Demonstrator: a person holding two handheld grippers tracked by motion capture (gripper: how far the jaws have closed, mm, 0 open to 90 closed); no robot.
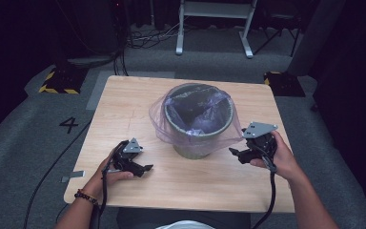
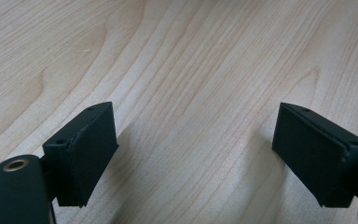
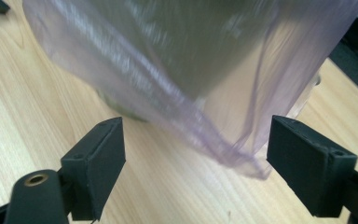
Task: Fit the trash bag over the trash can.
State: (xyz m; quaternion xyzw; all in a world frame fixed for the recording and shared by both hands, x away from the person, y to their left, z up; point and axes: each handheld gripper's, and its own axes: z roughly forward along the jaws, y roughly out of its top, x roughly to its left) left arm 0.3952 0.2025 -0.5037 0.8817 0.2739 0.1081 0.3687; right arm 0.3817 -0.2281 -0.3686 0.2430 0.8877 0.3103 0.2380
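Hovering right gripper [image 1: 237, 153], jaws spread wide, faces purple bag [image 3: 177, 79] draped over grey bin [image 1: 198, 119]; bag hem hangs between jaws. Left gripper [image 1: 144, 168], jaws released, over bare table [image 2: 191, 60].

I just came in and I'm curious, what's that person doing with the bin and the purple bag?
A person sits at a wooden table holding a claw in each hand. A small bin stands in the middle, lined with a thin purple bag that hangs over its rim. The right claw is open and right next to the bag's loose hanging edge, not gripping it. The left claw is open too, low over bare table, away from the bin.
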